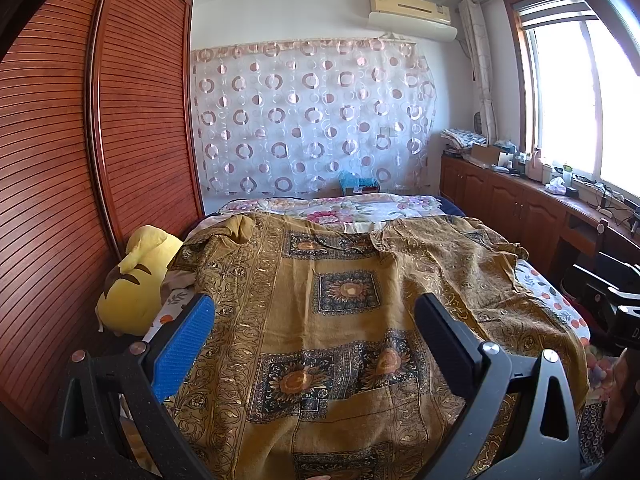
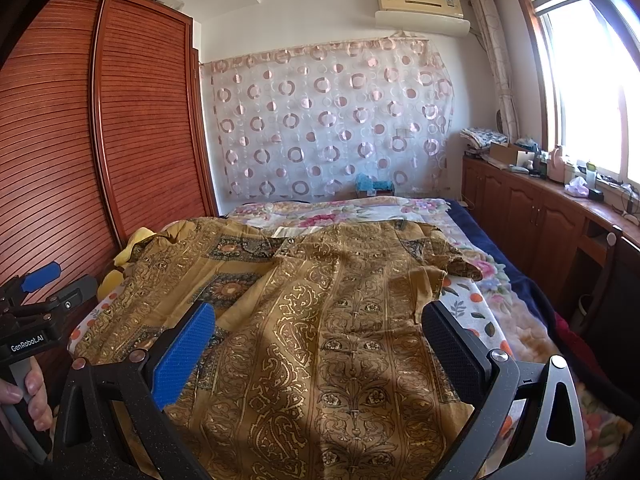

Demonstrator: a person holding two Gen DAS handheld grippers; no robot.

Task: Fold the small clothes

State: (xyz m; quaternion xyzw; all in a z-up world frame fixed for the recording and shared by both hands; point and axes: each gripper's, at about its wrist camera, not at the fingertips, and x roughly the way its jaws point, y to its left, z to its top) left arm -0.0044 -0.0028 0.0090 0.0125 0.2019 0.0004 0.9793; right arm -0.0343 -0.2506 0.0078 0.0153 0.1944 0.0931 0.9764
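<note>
A mustard-brown patterned garment with dark sunflower squares lies spread over the bed, wrinkled, its sleeves toward the far corners. My left gripper hovers open above the garment's near part, with nothing between its blue and black pads. Above the garment's right half, my right gripper is open too and holds nothing. In the right wrist view the left gripper shows at the left edge, with a hand on its handle.
The bed carries floral and fruit-print covers. A yellow plush toy lies between the bed and the wooden louvred wardrobe on the left. Low wooden cabinets with clutter run under the window on the right.
</note>
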